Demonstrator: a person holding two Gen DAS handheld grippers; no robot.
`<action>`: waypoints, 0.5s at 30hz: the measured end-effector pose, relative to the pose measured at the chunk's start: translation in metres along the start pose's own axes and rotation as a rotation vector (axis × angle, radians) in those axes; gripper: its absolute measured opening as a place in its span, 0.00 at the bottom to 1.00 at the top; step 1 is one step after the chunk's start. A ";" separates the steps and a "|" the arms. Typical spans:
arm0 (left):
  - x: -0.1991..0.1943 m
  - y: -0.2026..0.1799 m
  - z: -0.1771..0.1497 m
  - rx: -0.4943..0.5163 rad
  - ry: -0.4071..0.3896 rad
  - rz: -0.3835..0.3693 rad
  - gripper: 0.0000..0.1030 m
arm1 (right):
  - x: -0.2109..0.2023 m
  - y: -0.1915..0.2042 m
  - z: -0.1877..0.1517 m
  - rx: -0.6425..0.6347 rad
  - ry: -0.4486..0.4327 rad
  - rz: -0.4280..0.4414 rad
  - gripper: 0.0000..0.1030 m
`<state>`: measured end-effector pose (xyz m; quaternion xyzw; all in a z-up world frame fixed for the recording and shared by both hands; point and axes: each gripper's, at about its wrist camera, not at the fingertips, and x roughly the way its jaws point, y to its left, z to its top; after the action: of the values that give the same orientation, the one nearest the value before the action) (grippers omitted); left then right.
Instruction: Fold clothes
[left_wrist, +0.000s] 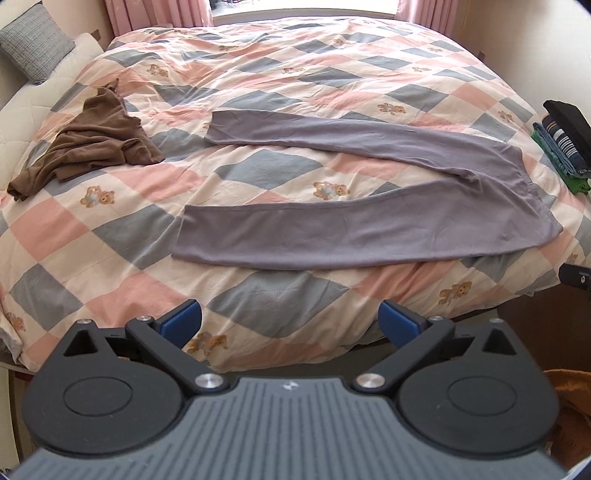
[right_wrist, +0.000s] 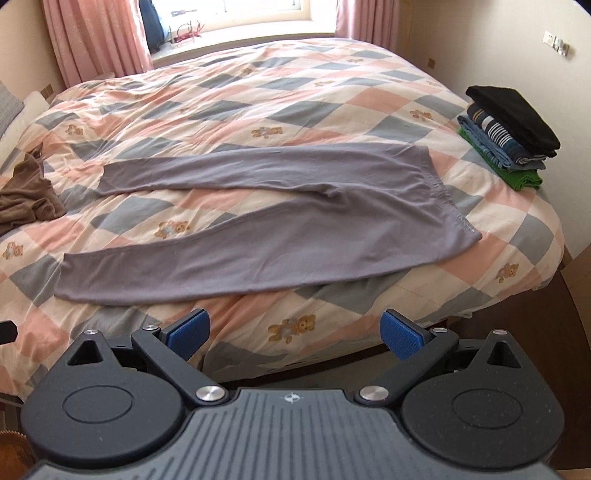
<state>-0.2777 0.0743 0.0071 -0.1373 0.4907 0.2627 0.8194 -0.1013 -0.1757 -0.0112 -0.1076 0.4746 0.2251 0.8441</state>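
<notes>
- My left tool (left_wrist: 290, 323) and my right tool (right_wrist: 294, 334) both hang off the near edge of the bed (right_wrist: 332, 332), each with its blue pads spread wide and nothing between them.
- The grey trousers (right_wrist: 236, 258) lie flat on the quilt (left_wrist: 295, 74), near leg running along the near edge of the bed, waistband (right_wrist: 441, 192) toward the right edge, cuffs toward the left. The legs splay into a V.
- The step in hand, I judge, is bringing one leg onto the other. I would pinch the near leg at its cuff (left_wrist: 181, 236) with the left tool and at the waistband corner with the right, lift both ends together and lay the leg onto the far one, edges matched.
- The cloth looks thin, soft and stretchy, so it will likely sag mid-span; keeping it lightly taut should avoid creases.
- The quilt is puffy and rumpled, so a low pinch may catch it too.
- A crumpled brown garment (left_wrist: 92, 144) waits near the left edge; a squared folded stack (right_wrist: 509, 133) sits at the right edge.
</notes>
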 end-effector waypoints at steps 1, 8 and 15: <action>-0.002 0.002 -0.002 -0.003 -0.001 0.002 0.99 | -0.001 0.001 -0.001 -0.003 0.000 -0.001 0.98; -0.011 0.009 -0.009 -0.013 -0.007 0.006 0.99 | -0.006 0.006 -0.005 -0.022 -0.006 -0.001 0.98; -0.015 -0.001 -0.009 0.017 -0.016 -0.017 0.99 | -0.010 0.000 -0.007 -0.006 -0.010 -0.024 0.98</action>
<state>-0.2893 0.0647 0.0165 -0.1325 0.4851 0.2525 0.8267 -0.1108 -0.1811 -0.0060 -0.1145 0.4686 0.2169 0.8487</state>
